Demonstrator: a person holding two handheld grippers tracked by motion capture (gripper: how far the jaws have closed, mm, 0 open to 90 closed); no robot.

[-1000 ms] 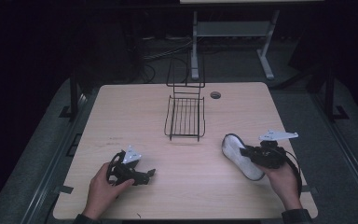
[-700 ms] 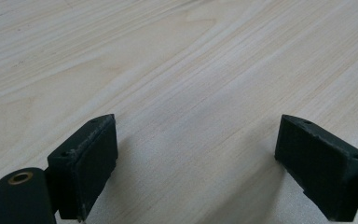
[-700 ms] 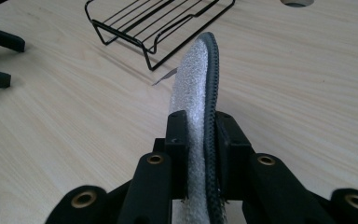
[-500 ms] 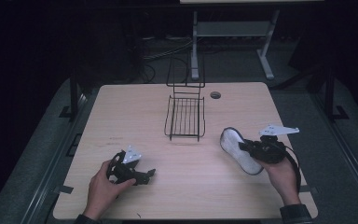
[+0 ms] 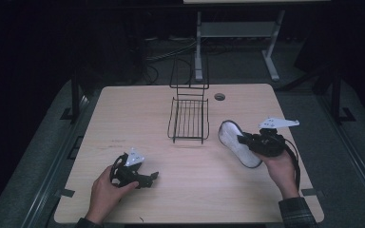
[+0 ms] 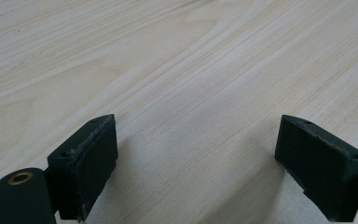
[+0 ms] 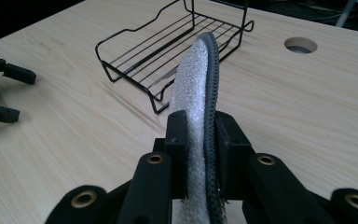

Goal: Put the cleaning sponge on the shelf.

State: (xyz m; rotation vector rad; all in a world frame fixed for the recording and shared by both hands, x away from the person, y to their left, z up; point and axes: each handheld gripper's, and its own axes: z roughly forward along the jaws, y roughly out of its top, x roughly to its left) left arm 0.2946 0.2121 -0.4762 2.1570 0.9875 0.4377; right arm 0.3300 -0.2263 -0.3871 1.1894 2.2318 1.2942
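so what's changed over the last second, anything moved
The right gripper, jaws shut on the white insole, has carried it a little up and toward the wire rack; the insole's far end now sits nearer the rack's corner. The grip is unchanged. The left gripper, jaws open on the table, stayed put, as did the rack.

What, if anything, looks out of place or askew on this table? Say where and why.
Nothing is spilled or damaged. The white insole is off the table, clamped on edge in the right claw beside the wire rack, which stands upright.
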